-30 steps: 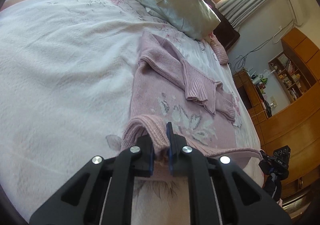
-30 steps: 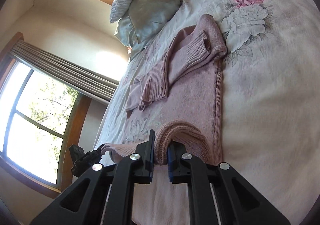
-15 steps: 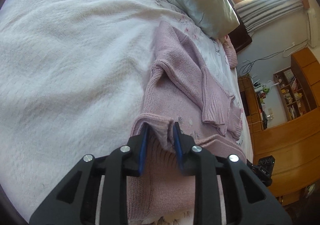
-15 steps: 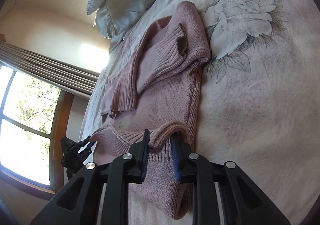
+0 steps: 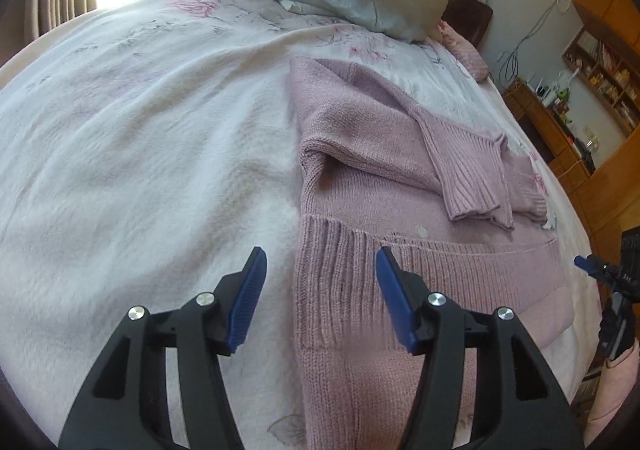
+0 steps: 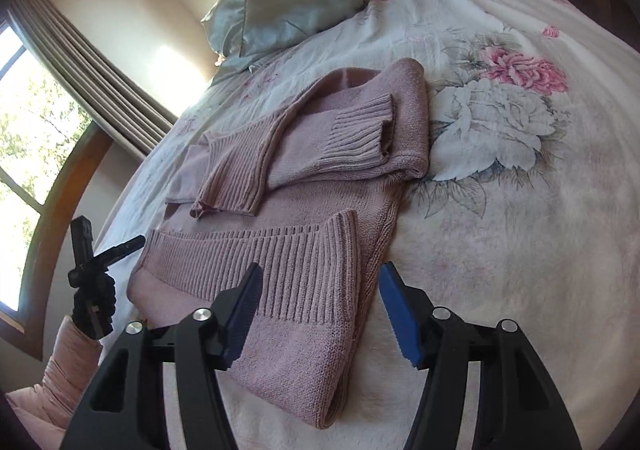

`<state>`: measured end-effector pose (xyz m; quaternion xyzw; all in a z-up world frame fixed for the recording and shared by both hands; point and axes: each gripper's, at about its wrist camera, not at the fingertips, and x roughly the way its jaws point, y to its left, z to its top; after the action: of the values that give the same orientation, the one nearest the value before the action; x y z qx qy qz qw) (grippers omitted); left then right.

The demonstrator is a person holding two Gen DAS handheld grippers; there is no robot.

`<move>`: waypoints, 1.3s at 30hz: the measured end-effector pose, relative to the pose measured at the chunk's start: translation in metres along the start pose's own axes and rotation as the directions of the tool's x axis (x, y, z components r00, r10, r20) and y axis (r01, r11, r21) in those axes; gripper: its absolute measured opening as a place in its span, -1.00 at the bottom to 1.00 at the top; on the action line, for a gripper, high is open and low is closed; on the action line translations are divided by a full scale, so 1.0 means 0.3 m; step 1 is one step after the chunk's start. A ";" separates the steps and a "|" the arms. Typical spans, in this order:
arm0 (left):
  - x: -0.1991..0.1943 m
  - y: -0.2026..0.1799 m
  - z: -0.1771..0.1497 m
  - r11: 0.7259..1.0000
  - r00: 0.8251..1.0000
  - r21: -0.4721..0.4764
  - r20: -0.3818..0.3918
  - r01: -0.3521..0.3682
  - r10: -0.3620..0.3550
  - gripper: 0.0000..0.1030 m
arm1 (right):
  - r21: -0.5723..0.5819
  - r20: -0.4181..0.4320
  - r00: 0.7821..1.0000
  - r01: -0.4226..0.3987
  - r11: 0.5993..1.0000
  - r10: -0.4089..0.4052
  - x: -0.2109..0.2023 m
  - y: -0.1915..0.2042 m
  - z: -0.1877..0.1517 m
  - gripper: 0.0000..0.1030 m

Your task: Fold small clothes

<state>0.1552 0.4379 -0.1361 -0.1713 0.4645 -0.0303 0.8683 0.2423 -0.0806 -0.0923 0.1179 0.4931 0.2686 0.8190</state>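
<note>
Let go of the pink sweater (image 5: 384,186) since before: left gripper (image 5: 320,282) and right gripper (image 6: 320,290) fingers now spread wide, holding nothing. Lying on the bed (image 5: 140,138), near hem folded up toward the sleeves.

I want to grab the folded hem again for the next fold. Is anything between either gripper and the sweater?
Nothing visible is. The left gripper and right gripper both hang open directly over the pink sweater, its ribbed hem unobstructed.
</note>
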 end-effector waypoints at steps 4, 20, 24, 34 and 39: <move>0.049 -0.041 -0.007 0.995 0.998 0.075 -0.009 -0.064 0.065 -0.74 | -0.094 -0.020 0.999 0.037 0.995 -0.039 0.039 0.051 0.013 0.20; 0.063 -0.142 -0.052 0.979 0.995 0.178 0.031 -0.103 0.099 -0.69 | -0.282 -0.120 0.971 0.165 0.945 -0.205 0.247 0.085 0.039 -0.22; 0.083 -0.150 -0.049 0.975 0.993 0.187 0.023 -0.121 0.119 -0.79 | -0.274 -0.113 0.971 0.172 0.946 -0.209 0.232 0.091 0.039 -0.73; -0.227 -0.144 -0.113 0.986 0.971 0.162 0.224 0.045 -0.081 -0.86 | -0.258 0.052 0.999 0.020 0.966 -0.007 -0.056 0.159 -0.033 -0.81; -0.351 -0.179 -0.058 0.982 0.940 0.177 0.317 0.068 -0.122 -0.87 | -0.251 0.121 0.991 -0.022 0.968 0.054 -0.162 0.201 0.036 -0.82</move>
<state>0.0870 0.4052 -0.0437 -0.1247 0.3013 -0.0815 0.9418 0.2143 -0.0568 -0.0232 0.0405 0.4001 0.3358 0.8518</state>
